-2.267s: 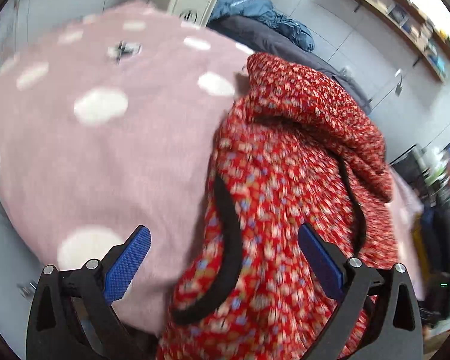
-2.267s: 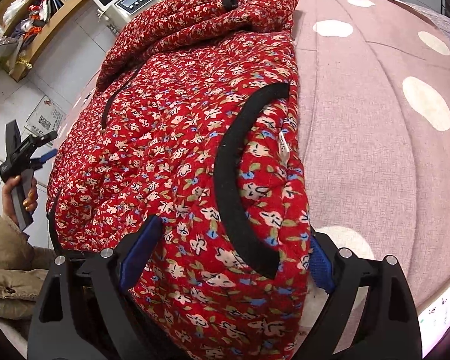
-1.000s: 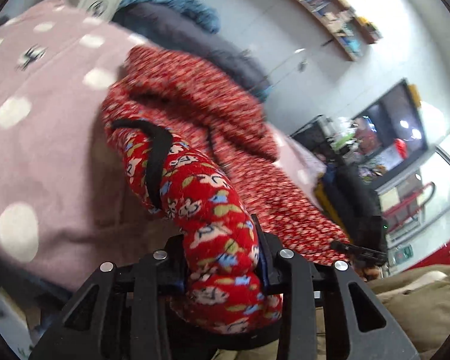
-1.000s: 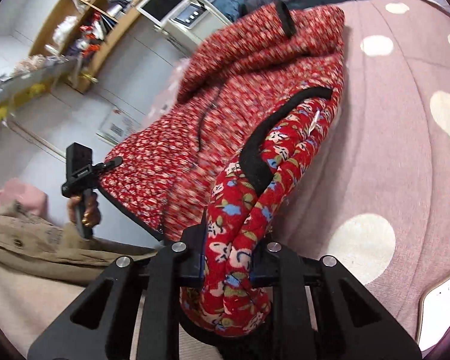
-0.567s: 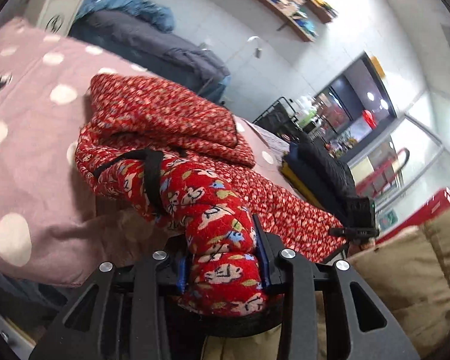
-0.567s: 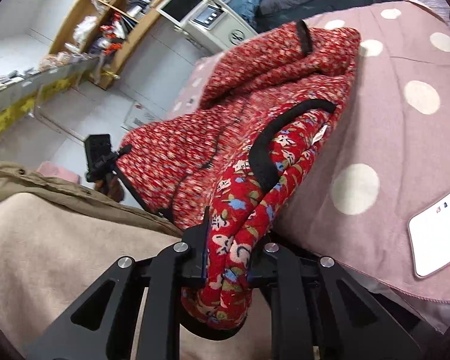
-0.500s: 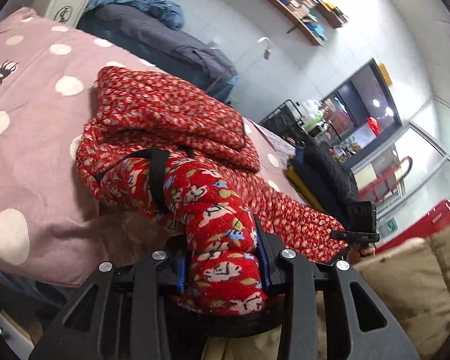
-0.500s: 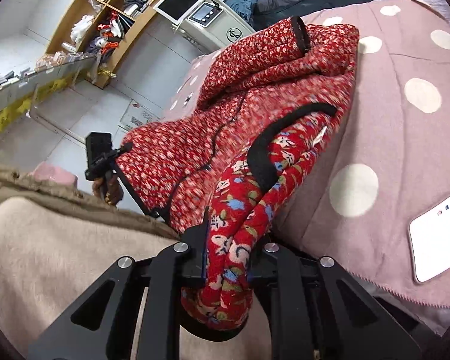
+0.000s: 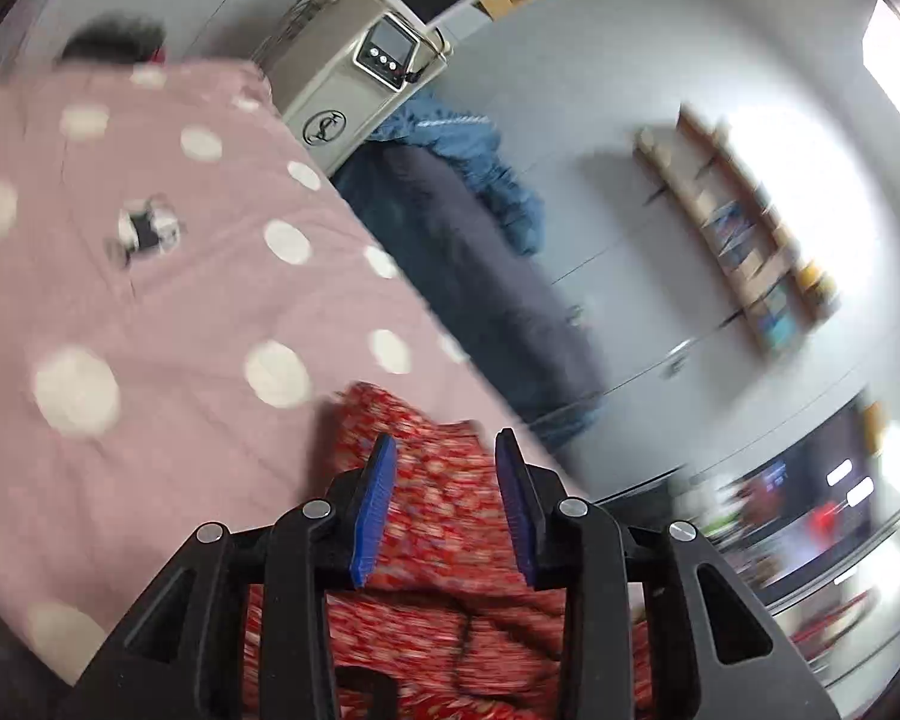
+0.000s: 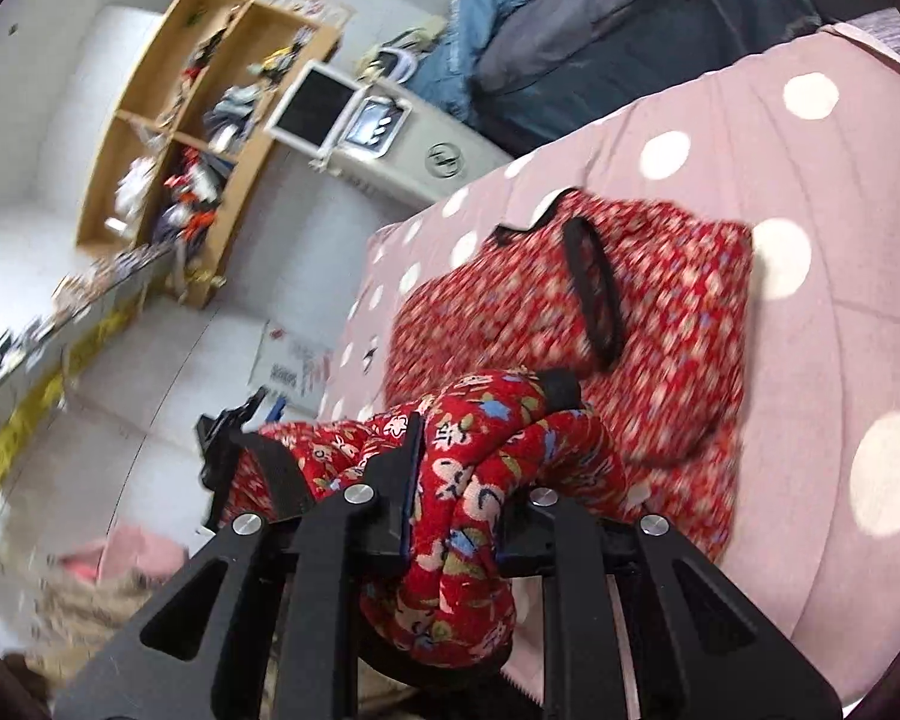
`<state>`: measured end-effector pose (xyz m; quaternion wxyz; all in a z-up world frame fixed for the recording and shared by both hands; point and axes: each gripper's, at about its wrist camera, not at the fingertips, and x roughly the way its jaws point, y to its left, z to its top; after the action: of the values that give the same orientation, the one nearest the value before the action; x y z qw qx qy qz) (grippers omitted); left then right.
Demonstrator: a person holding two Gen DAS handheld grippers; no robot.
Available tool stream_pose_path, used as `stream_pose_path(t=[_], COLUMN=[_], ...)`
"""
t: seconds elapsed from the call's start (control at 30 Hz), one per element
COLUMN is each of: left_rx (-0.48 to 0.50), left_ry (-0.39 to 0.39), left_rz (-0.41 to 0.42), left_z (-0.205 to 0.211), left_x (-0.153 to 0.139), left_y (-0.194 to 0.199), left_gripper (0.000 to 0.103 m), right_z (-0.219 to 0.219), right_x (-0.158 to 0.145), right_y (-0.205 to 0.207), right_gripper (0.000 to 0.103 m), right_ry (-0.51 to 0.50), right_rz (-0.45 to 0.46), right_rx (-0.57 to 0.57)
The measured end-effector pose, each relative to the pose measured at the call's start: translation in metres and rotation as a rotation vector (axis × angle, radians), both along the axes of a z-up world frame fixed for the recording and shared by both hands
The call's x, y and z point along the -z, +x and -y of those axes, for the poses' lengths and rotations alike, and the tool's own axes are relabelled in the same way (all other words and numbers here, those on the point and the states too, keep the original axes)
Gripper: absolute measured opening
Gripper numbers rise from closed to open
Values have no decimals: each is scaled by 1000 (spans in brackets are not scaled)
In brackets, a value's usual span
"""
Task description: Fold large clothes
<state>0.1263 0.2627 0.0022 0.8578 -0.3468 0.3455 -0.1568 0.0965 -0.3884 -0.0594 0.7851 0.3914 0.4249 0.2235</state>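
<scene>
A red floral quilted jacket (image 10: pixel 660 300) with black trim lies bunched on the pink dotted bed cover (image 10: pixel 840 330). My right gripper (image 10: pixel 462 468) is shut on a thick fold of it, which bulges over the fingers. A band of the jacket runs left from there to my left gripper (image 10: pixel 240 450). In the left wrist view the left gripper (image 9: pixel 447 480) hangs over the bed cover (image 9: pixel 180 300); its jaws are closing, and blurred jacket cloth (image 9: pixel 450 618) fills the narrow gap between the blue pads (image 9: pixel 375 510).
A white machine with a screen (image 9: pixel 354 102) stands at the bed's far end, and a blue and grey heap of bedding (image 9: pixel 468 228) lies beside it. A wooden shelf unit (image 10: pixel 180 120) lines the left wall. A beige coat (image 10: pixel 90 600) shows at the lower left.
Both grippers have swung up and forward over the bed with the jacket's edge. The jacket now lies shorter and doubled. The left view has turned from the room's side to the bed's far end.
</scene>
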Motion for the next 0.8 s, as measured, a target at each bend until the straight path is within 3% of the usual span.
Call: stream_pose_path(t=[0.03,0.13,0.23,0.3,0.37,0.43,0.53,0.6,0.7,0.77,0.8], left_rx=[24,17,-51,-57,-49,-37,22,58,89,93,85], left_ry=[40,56,137,166,208,264,405,494,568,621,646], left_rz=[16,53,69,59,39,4,-67,-81,-73,-99,-106], left_z=[11,21,16,17,21,33,69,94,120,131,135], left_x=[-10,-29,-36,-33,-21,-4,33,54,71,80,81], left_y=[8,17,19,20,17,14,10,6,3,12,14], left_gripper=[33,38,56,63,73,80,81,81,87,90,90], right_z=[3,19,36,48,57,65,72,75,78,80,83], right_x=[2,13,30,46,60,88,141,160,156,146,138], right_y=[11,49,88,112,130,143,141,132,124,113,103], right_gripper=[18,18,18,18,18,18,19,22,36,65,75], right_ry=[-4,52,87,119,89,123,275,425,541,653,689], right_rz=[-5,-32,-93,-141,-169,-242,-382,-370,-342,-340,-330], right_rx=[16,104,203,265,307,372,472,495,456,469,502])
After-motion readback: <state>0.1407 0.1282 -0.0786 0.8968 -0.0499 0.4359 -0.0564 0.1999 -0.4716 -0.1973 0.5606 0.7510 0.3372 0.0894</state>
